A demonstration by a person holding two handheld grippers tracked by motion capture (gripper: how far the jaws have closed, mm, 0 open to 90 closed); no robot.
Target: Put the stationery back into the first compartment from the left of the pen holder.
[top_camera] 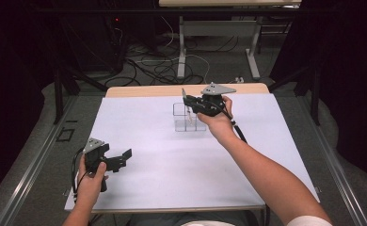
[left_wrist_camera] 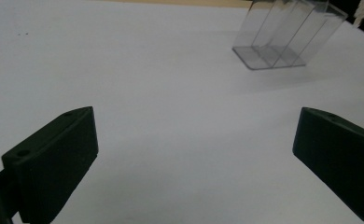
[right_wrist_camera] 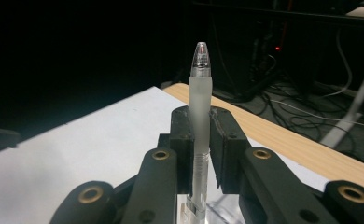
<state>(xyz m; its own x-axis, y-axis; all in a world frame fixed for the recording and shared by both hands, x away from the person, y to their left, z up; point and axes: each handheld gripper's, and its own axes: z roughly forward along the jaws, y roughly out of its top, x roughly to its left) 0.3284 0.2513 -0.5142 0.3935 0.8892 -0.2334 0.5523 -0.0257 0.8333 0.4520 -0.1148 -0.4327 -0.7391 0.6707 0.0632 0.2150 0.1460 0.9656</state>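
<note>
The left gripper (top_camera: pixel 120 157) waits with its jaws wide apart and nothing in them, far from the clear box (top_camera: pixel 185 117). The right gripper (top_camera: pixel 187 101) squeezes a pen (right_wrist_camera: pixel 199 121) just above the box. The pen looks almost in, but not let go yet.

A white sheet (top_camera: pixel 172 160) covers the desk (top_camera: pixel 144 91), whose wooden edge shows along the far side. Beyond it, tangled cables (top_camera: pixel 153 66) lie on the grey floor (top_camera: pixel 219 66) around the metal legs of a second table (top_camera: pixel 181 47).
</note>
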